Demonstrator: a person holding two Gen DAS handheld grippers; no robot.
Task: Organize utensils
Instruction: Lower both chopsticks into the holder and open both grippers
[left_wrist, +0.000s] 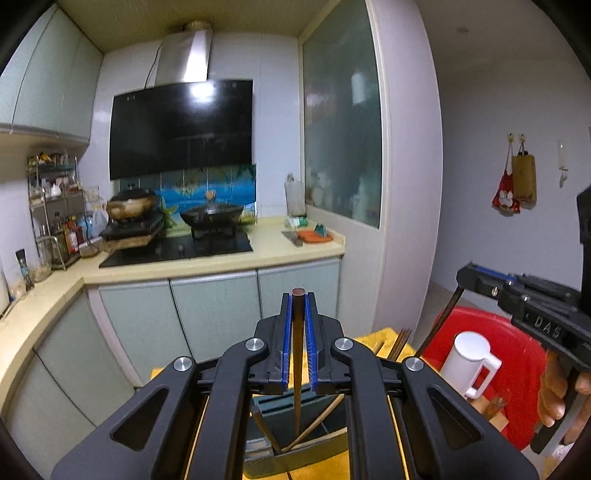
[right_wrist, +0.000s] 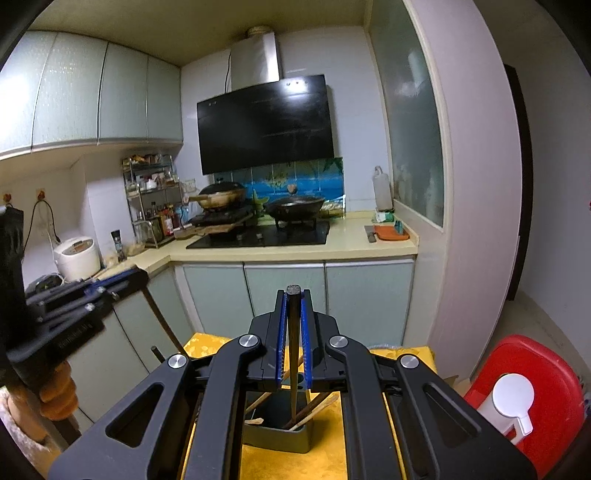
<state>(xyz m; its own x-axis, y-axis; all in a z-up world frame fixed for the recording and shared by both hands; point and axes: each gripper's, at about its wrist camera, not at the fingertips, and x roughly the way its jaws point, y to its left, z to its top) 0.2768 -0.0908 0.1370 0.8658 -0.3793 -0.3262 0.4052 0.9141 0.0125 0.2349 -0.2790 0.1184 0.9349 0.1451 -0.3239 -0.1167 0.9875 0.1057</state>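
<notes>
Both hand-held grippers are grasping chopsticks: the left hand-held gripper (left_wrist: 298, 295) is clamping a brown chopstick (left_wrist: 297, 354), the right hand-held gripper (right_wrist: 293, 292) a dark chopstick (right_wrist: 293, 354). Each chopstick is pointing down into the grey utensil holder (right_wrist: 277, 439), which is standing on the yellow-covered bench (right_wrist: 325, 461).

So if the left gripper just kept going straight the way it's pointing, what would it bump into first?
Probably the lower cabinet doors under the stove counter. The left gripper, shut on a chopstick, points level at them; nothing visible lies between, though depth is hard to judge.
</notes>
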